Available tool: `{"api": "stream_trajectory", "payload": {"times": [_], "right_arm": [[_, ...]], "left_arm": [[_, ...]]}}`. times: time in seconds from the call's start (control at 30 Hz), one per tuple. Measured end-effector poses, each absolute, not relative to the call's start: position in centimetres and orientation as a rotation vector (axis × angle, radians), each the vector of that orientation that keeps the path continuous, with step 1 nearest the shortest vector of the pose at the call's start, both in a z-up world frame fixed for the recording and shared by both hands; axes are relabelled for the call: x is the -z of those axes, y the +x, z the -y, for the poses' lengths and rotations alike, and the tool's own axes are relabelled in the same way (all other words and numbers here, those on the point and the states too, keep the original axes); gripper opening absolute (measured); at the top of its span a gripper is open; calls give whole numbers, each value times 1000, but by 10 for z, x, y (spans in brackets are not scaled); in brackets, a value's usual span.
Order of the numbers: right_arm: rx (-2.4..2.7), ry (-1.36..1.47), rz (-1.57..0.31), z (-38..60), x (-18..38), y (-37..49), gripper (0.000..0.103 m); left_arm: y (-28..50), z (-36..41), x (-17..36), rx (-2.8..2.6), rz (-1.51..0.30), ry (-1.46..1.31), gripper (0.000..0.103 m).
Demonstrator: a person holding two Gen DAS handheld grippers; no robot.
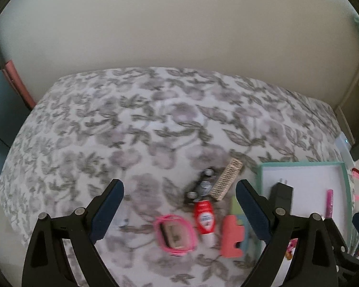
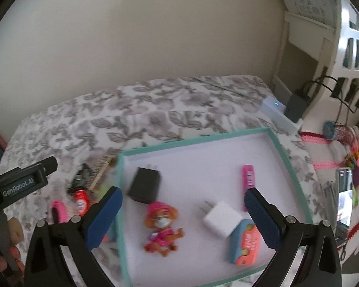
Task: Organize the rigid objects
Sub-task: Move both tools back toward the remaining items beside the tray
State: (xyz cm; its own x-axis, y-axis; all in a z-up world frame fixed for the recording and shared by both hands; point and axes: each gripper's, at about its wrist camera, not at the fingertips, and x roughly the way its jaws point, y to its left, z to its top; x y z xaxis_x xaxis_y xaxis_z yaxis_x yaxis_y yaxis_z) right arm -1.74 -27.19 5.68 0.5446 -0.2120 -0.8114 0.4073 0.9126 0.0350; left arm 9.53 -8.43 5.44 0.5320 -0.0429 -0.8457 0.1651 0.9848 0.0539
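I'm hovering my wide-open right tool (image 2: 183, 217) over the teal tray (image 2: 290, 165), where two chargers and a blurry, possibly plush, doll (image 2: 161, 229) are lying.

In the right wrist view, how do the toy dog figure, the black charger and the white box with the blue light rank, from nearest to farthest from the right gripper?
From the right gripper:
1. Toy dog figure, in the tray, between the fingers.
2. Black charger, in the tray's far left part.
3. White box with the blue light, beyond the tray, at the bed's far right edge.

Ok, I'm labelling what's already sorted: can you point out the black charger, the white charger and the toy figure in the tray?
black charger (image 2: 144, 186), right wrist view, middle of its top face.
white charger (image 2: 222, 219), right wrist view, centre of its body.
toy figure (image 2: 161, 227), right wrist view, its torso.
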Motion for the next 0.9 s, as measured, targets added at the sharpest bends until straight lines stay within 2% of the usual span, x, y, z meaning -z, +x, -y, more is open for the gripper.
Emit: {"api": "stream_trajectory", "payload": {"times": [0.6,0.9], "right_arm": [[66,253,-1020,170,-30,12,103],[0,165,-1081,132,-6,27,103]], "left_arm": [[104,-58,-56,-95,-1020,-66,95],[121,-61,-11,-47,-1140,-86,95]]}}
